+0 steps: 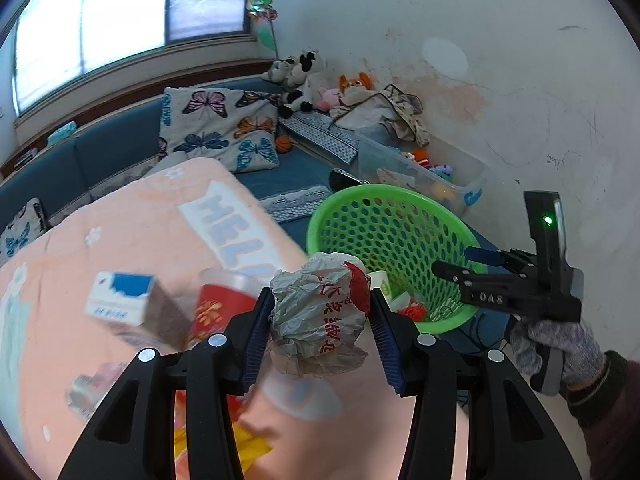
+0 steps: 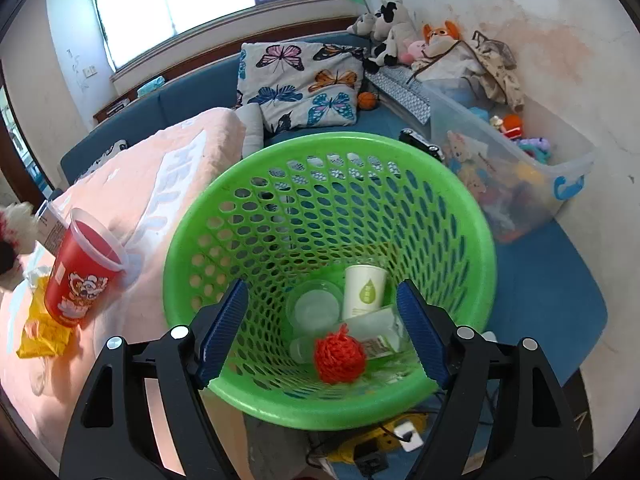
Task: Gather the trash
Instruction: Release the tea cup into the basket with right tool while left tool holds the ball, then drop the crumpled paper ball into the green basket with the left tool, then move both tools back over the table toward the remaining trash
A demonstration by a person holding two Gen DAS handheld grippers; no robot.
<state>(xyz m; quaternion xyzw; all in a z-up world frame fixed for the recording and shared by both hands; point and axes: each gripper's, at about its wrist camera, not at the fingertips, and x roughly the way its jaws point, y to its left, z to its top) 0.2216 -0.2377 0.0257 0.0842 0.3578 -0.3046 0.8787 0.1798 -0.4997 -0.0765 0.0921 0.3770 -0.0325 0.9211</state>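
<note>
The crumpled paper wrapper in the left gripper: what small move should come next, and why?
Probably carry the crumpled paper wrapper rightward over the green basket before opening. The left gripper is shut on it, yet it hangs short of the rim, above the pink blanket.

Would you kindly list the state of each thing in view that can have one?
left gripper: shut on the crumpled wrapper
right gripper: open, holding nothing
green basket: upright, partly filled with trash
paper cup: inside the basket
red cup: upright on the blanket, empty
yellow wrapper: flat on the blanket
</note>
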